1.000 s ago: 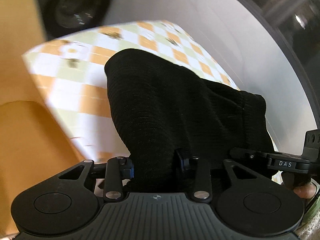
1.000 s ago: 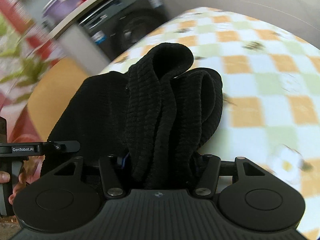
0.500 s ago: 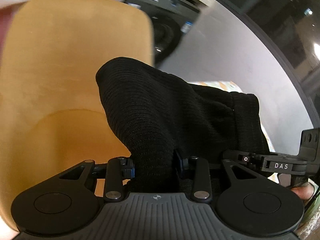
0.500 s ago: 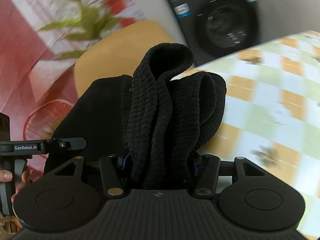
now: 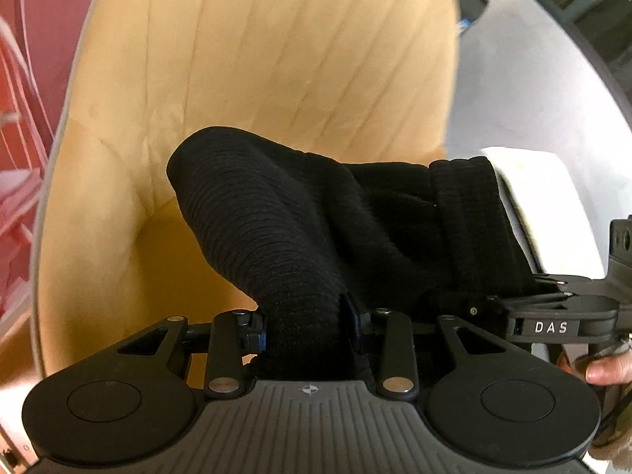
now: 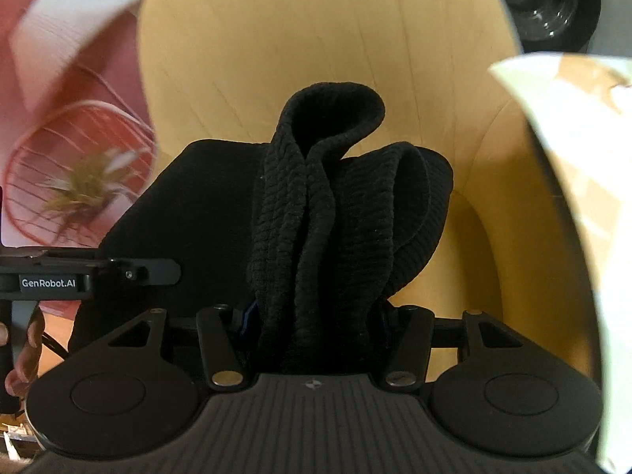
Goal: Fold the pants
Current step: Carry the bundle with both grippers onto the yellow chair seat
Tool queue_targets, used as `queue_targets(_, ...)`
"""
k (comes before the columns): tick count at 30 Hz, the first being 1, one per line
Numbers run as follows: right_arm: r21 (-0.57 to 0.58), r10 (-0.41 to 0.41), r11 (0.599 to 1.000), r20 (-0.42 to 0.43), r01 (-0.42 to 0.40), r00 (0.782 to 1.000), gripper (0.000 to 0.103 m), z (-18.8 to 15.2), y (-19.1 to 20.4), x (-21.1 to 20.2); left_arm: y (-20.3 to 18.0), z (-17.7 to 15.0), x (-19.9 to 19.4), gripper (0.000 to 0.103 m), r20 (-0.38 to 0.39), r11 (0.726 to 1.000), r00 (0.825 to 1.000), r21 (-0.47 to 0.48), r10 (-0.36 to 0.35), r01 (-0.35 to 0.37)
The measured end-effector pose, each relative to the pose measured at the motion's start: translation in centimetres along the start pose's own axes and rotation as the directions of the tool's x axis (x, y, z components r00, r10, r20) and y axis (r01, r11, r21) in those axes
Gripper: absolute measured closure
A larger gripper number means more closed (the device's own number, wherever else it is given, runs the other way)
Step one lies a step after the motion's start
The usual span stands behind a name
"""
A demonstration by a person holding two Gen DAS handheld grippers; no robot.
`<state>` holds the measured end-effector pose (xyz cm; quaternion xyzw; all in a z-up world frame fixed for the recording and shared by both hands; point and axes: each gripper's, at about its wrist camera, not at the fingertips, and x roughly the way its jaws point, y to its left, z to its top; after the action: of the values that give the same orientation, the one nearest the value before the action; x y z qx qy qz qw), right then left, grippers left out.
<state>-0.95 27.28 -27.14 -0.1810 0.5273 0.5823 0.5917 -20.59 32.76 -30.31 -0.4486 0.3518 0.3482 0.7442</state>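
A yellow chair [image 5: 252, 79] fills most of both views, behind everything. A checked tablecloth [image 6: 572, 166] is seen at 3 o'clock in the right wrist view, only as a blurred edge; the same edge is seen at 3 o'clock in the left wrist view. A red patterned wall [image 6: 71, 126] is seen at 9 o'clock.

The black pants [image 5: 316, 229] are held off the table, in the air in front of the chair, bunched between both tools. In the right wrist view the pants [image 6: 331, 213] are seen gathered in thick ribbed folds at centre.

The left gripper [image 5: 304, 324] is clenched on a roll of the pants fabric at 6 o'clock. The right gripper [image 6: 316, 328] is clamped on several layers of it, also at 6 o'clock. Each tool is seen from the other: right at 4 o'clock, left at 8 o'clock.

Step judged: the pants are being carried or lifted, not yet laid out. Next move likely calls for bringing them over the tablecloth, spreading the grippers apart, and laying the fabric flat before any fold is made.
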Motion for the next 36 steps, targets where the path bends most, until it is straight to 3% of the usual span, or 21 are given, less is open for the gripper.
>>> queue_targets(9, -0.011, -0.058, 0.998, -0.029, 0.058, 0.998, 0.047, 1.5, -2.3, 8.9, 2.9, 2.4, 7.0, 0.066, -0.037, 0.999, 0.998, 0.003, 0.048, -0.048)
queue_targets(12, -0.008, -0.06, 0.998, -0.039, 0.06, 0.997, 0.047, 1.5, -3.1, 11.3, 3.6, 1.8, 8.3, 0.066, -0.05, 0.997, 0.996, 0.011, 0.076, -0.075)
queue_targets(18, 0.063, -0.1, 0.992, -0.146, 0.11, 0.984, 0.039, 0.5, -7.0, 15.6, 6.1, -0.2, 10.2, 0.063, -0.136, 0.992, 0.983, -0.021, 0.124, -0.128)
queue_targets(21, 0.073, -0.171, 0.98, -0.171, 0.186, 0.97, 0.027, -0.2, -7.9, 15.9, 6.7, -0.9, 11.0, 0.056, -0.183, 0.985, 0.97, -0.022, 0.162, -0.169)
queue_targets(24, 0.067, -0.236, 0.966, -0.158, 0.249, 0.959, 0.019, -0.3, -7.4, 15.7, 7.2, -1.3, 10.5, 0.048, -0.182, 0.98, 0.964, -0.017, 0.192, -0.198)
queue_targets(31, -0.02, -0.356, 0.934, -0.083, 0.356, 0.931, 0.015, -0.6, -4.5, 13.3, 6.5, -0.9, 8.6, 0.024, -0.146, 0.972, 0.962, 0.001, 0.231, -0.234)
queue_targets(36, -0.007, -0.418, 0.908, -0.01, 0.418, 0.908, 0.01, -0.1, -2.5, 10.2, 4.8, -0.1, 4.5, 0.013, -0.075, 0.966, 0.963, 0.027, 0.259, -0.257)
